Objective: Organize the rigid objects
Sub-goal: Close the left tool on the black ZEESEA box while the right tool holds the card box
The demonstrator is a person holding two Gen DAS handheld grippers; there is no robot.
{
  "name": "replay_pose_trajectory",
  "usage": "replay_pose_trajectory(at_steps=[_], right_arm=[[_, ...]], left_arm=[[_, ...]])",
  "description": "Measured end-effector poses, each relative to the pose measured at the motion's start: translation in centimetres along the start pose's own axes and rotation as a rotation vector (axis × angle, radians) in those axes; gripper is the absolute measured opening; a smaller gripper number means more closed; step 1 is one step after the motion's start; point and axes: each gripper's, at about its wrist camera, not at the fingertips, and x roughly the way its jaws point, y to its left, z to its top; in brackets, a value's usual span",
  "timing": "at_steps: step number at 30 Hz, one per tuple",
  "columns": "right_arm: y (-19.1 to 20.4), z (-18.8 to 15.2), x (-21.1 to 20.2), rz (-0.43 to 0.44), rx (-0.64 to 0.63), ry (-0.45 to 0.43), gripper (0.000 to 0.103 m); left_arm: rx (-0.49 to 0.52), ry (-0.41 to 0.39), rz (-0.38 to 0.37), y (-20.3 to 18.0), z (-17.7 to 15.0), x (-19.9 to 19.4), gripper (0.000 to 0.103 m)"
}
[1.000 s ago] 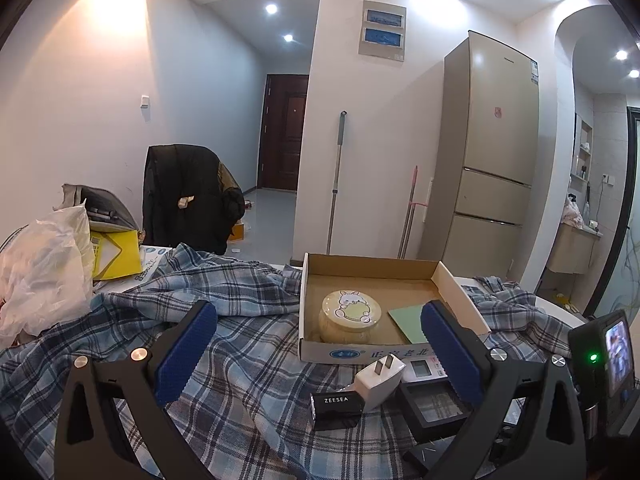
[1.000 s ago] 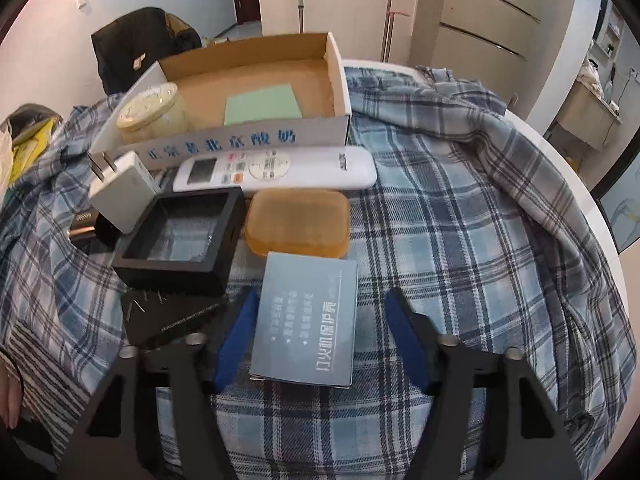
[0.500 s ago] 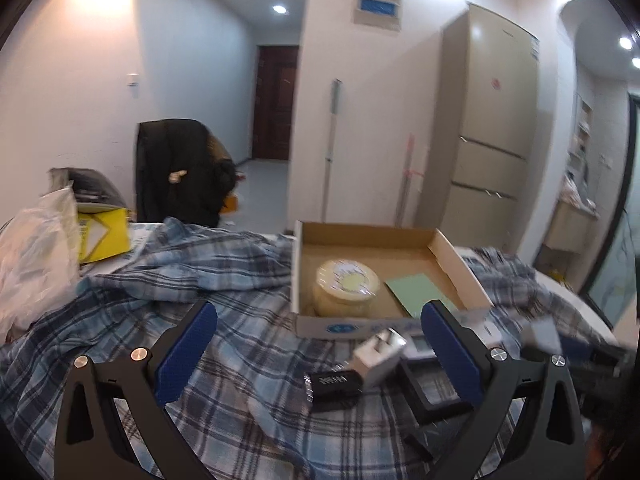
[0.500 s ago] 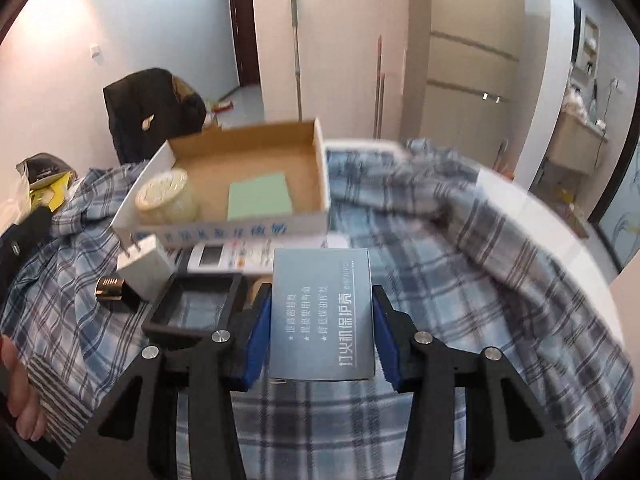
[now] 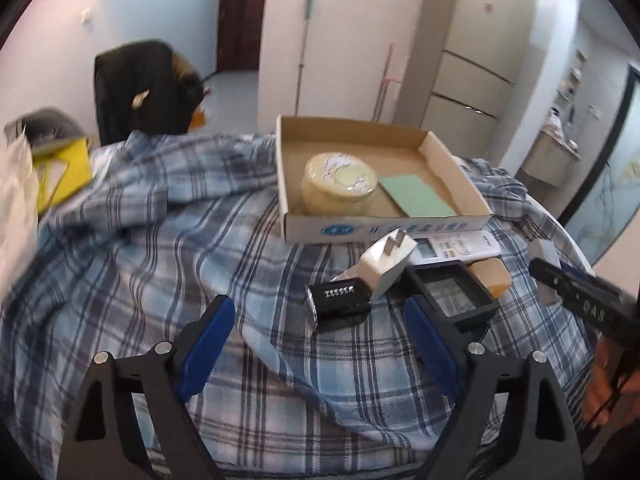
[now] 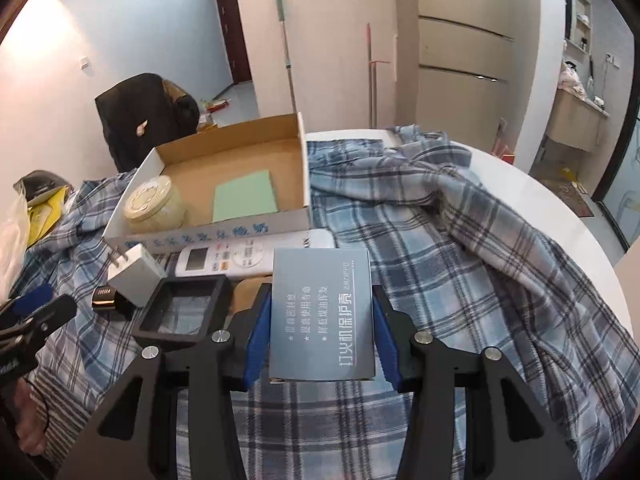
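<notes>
My right gripper (image 6: 320,332) is shut on a flat grey-blue box with Chinese print (image 6: 322,316) and holds it above the plaid cloth, short of the cardboard tray (image 6: 208,236). The tray holds a round cream jar (image 6: 154,204) and a green card (image 6: 246,196). My left gripper (image 5: 320,340) is open and empty, just short of a small black ZEESEA box (image 5: 340,300) and a white plug charger (image 5: 386,266). A white remote (image 6: 244,258), a black open frame box (image 6: 182,312) and an orange soap-like block (image 5: 490,278) lie in front of the tray.
A blue plaid cloth (image 6: 460,240) covers the round white table (image 6: 560,208). A plastic bag and yellow packet (image 5: 60,172) sit at the left. A chair with a black jacket (image 5: 140,88) stands behind. The right gripper shows at the right edge of the left wrist view (image 5: 580,300).
My right gripper closed on the grey-blue box and lifted it off the cloth. My left gripper moved forward and tilted down toward the black box and charger.
</notes>
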Motion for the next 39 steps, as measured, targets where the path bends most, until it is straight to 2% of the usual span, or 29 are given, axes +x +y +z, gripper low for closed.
replay_pose_trajectory(at_steps=[4, 6, 8, 11, 15, 17, 18, 20, 25, 30, 32, 35, 39], right_arm=[[0.4, -0.1, -0.2, -0.006, -0.017, -0.006, 0.045], [0.3, -0.1, -0.2, -0.007, -0.012, -0.003, 0.045], [0.0, -0.1, -0.1, 0.001, 0.000, 0.006, 0.045], [-0.1, 0.0, -0.1, 0.002, 0.003, 0.010, 0.045], [0.0, -0.1, 0.0, 0.003, -0.003, 0.020, 0.045], [0.0, -0.1, 0.1, 0.006, -0.003, 0.025, 0.045], [0.0, -0.1, 0.1, 0.007, -0.004, 0.026, 0.045], [0.1, -0.1, 0.2, 0.005, -0.009, 0.028, 0.045], [0.2, -0.2, 0.4, -0.001, -0.016, 0.038, 0.045], [0.2, -0.7, 2.0, -0.021, -0.028, 0.124, 0.045], [0.2, -0.9, 2.5, -0.013, -0.029, 0.155, 0.045], [0.8, -1.3, 2.9, -0.058, -0.073, 0.170, 0.046], [0.9, -1.5, 3.1, -0.050, -0.080, 0.183, 0.045]], left_arm=[[-0.005, -0.007, 0.032, -1.0, 0.4, 0.4, 0.087], [-0.014, 0.011, 0.089, -1.7, 0.7, 1.3, 0.087], [-0.001, 0.046, 0.111, -2.1, 1.1, 2.6, 0.086], [-0.004, 0.078, 0.142, -2.2, 1.5, 3.8, 0.077], [-0.041, 0.138, 0.112, -1.6, 1.5, 5.0, 0.073], [-0.046, 0.139, 0.103, -1.6, 1.5, 5.2, 0.060], [-0.042, 0.140, 0.097, -1.6, 1.5, 5.3, 0.058], [-0.035, 0.143, 0.090, -1.8, 1.5, 5.6, 0.047], [-0.009, 0.148, 0.071, -1.9, 1.1, 5.1, 0.047], [0.093, 0.169, 0.035, -2.6, 0.0, 4.0, 0.047], [0.129, 0.156, 0.055, -3.1, -0.5, 3.7, 0.047], [0.164, 0.144, 0.092, -3.8, -0.8, 3.9, 0.047], [0.152, 0.164, 0.098, -3.8, -0.8, 4.6, 0.047]])
